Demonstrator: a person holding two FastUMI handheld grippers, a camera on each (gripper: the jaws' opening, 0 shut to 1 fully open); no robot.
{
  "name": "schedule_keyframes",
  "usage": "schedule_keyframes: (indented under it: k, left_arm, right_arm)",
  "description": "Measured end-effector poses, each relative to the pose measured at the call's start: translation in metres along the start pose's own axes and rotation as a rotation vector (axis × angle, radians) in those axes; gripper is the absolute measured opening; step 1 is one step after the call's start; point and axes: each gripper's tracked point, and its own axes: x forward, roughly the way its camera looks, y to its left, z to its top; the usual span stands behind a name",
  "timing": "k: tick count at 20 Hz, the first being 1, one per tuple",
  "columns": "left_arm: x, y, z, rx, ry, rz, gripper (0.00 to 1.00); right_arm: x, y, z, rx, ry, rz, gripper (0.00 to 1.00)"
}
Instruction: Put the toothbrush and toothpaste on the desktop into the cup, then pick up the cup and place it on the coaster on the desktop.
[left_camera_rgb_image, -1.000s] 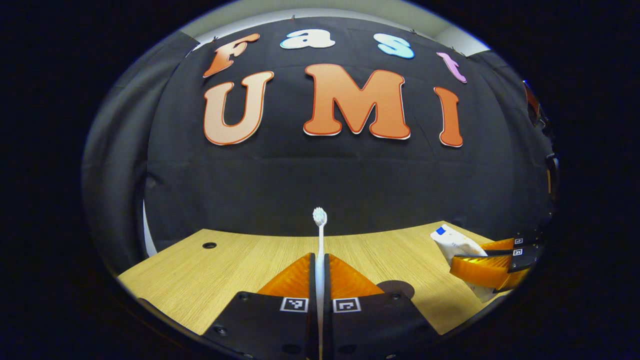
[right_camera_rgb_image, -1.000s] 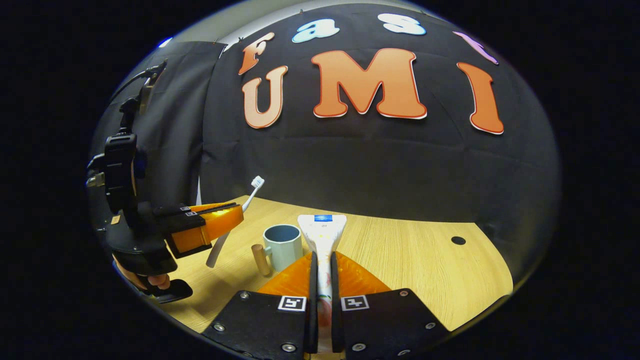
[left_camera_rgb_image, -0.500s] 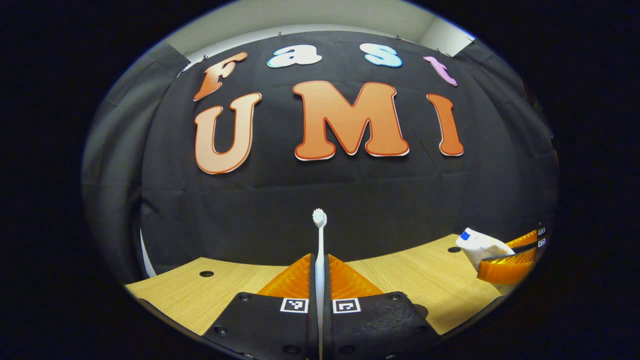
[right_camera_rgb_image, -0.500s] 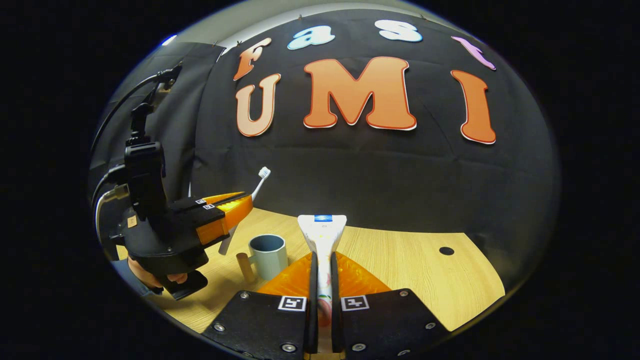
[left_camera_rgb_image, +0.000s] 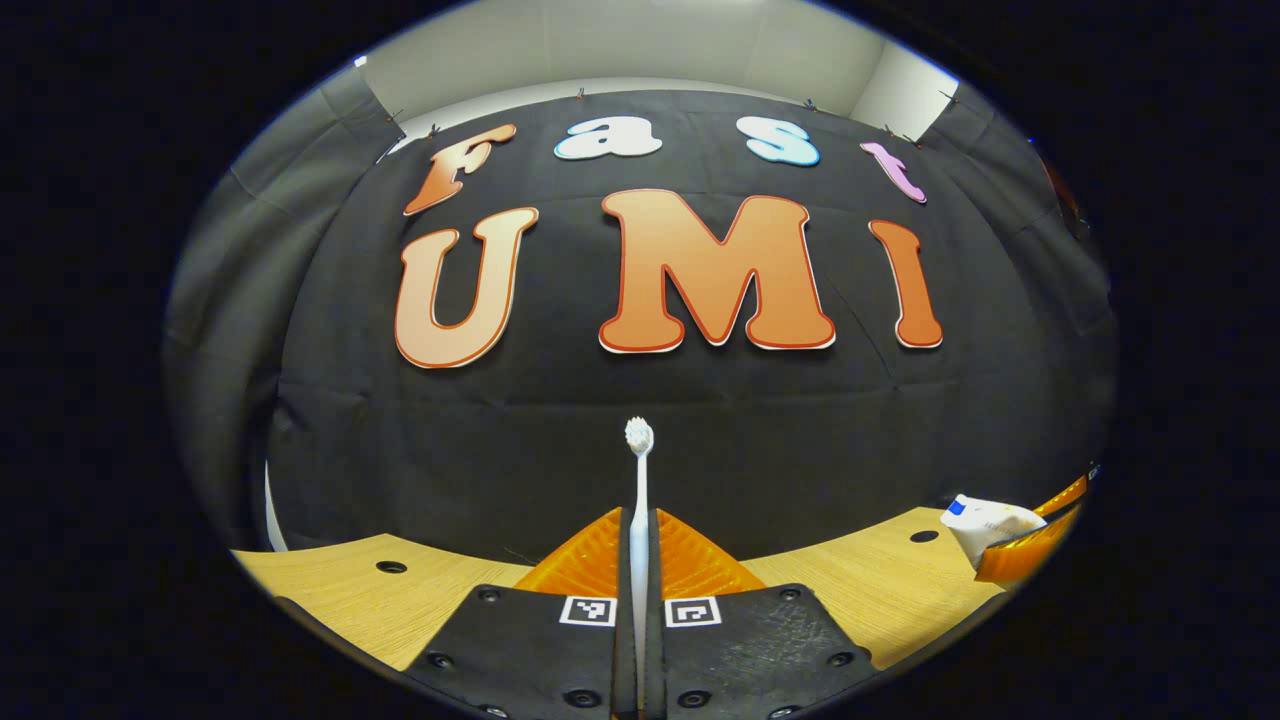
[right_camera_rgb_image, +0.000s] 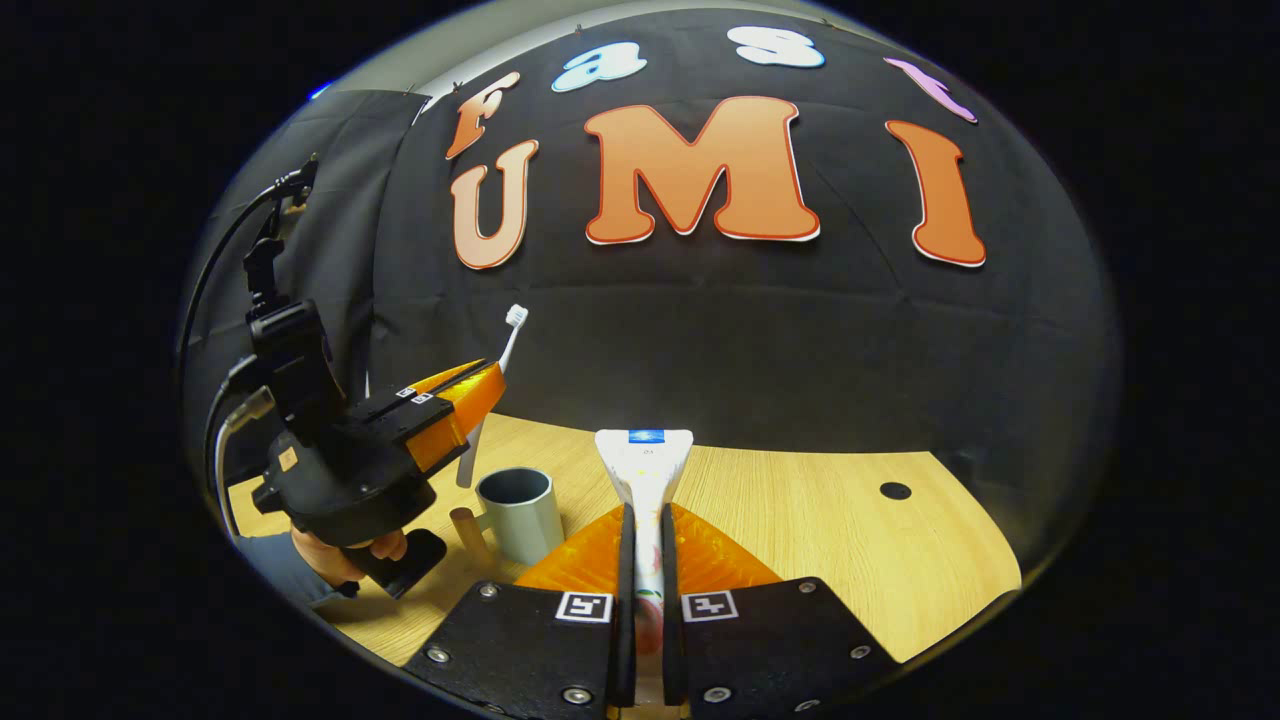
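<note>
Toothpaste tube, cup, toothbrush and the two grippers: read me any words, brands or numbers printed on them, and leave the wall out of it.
Nothing here can be read as text.
toothpaste tube: a blue patch and small print, too small to read.
cup: no text visible.
toothbrush: no text visible.
square markers on the right gripper and the left gripper: black-and-white code patterns, no letters or numbers.

Recording booth, black cloth wall (left_camera_rgb_image: 640, 440), pale wood desktop (right_camera_rgb_image: 850, 540), bare white room wall (left_camera_rgb_image: 640, 45) above

The left gripper (left_camera_rgb_image: 640, 535) clamps the toothbrush (left_camera_rgb_image: 639, 470) — bristles up; toothpaste (left_camera_rgb_image: 985, 524) far right over the desktop (left_camera_rgb_image: 860, 580).
</note>
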Motion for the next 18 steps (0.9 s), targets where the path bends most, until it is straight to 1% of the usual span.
schedule_keyframes:
  k: [5,8,10,15,18]
  left_arm:
    - [0.012,-0.007,-0.018,0.015,0.009,-0.011,0.03]
    - [0.017,-0.013,-0.037,0.010,0.045,-0.028,0.03]
    - [0.018,-0.011,-0.043,0.011,0.061,-0.025,0.03]
    - [0.016,-0.012,-0.054,-0.013,0.089,-0.034,0.03]
    - [0.013,-0.013,-0.065,-0.031,0.130,-0.044,0.03]
  right_arm:
    - [0.007,-0.001,-0.007,-0.006,0.014,0.000,0.11]
    - [0.010,-0.006,-0.010,-0.006,0.020,-0.008,0.11]
    - [0.011,-0.007,-0.015,-0.007,0.030,-0.014,0.11]
    - [0.012,-0.004,-0.019,-0.005,0.046,-0.009,0.11]
    - [0.011,-0.004,-0.018,-0.005,0.045,-0.008,0.11]
